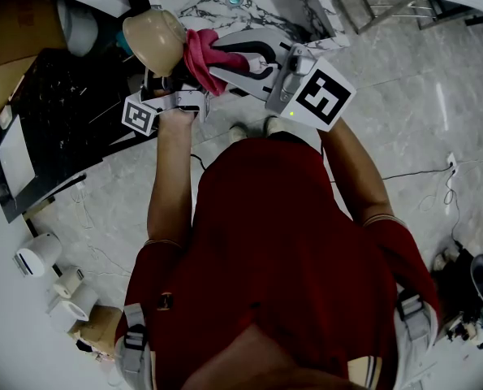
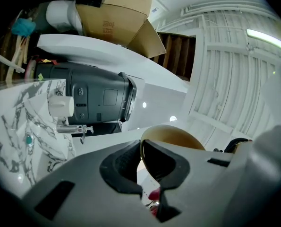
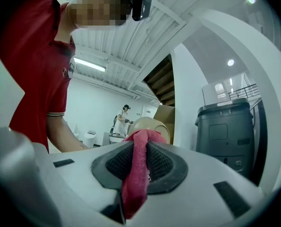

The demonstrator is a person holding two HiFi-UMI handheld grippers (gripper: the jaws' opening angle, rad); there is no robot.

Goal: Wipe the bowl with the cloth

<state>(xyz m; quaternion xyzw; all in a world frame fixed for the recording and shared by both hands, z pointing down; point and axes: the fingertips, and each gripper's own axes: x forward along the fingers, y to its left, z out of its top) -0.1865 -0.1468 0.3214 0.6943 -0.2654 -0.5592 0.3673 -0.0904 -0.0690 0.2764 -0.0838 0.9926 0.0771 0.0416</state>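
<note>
At left claw (image 2: 142, 163), bowl (image 1: 153, 39) tipped sideways, cloth (image 1: 200, 57) alongside.

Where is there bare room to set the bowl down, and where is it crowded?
The marble counter beyond the bowl is bare right of the small teal object. The black surface below the cardboard box looks free too, though dark. White cups crowd the lower left.

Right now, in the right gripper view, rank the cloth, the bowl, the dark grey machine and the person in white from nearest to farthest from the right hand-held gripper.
1. cloth, clamped between its jaws.
2. bowl, just beyond the cloth, centre.
3. dark grey machine, at right.
4. person in white, far back, centre-left.
</note>
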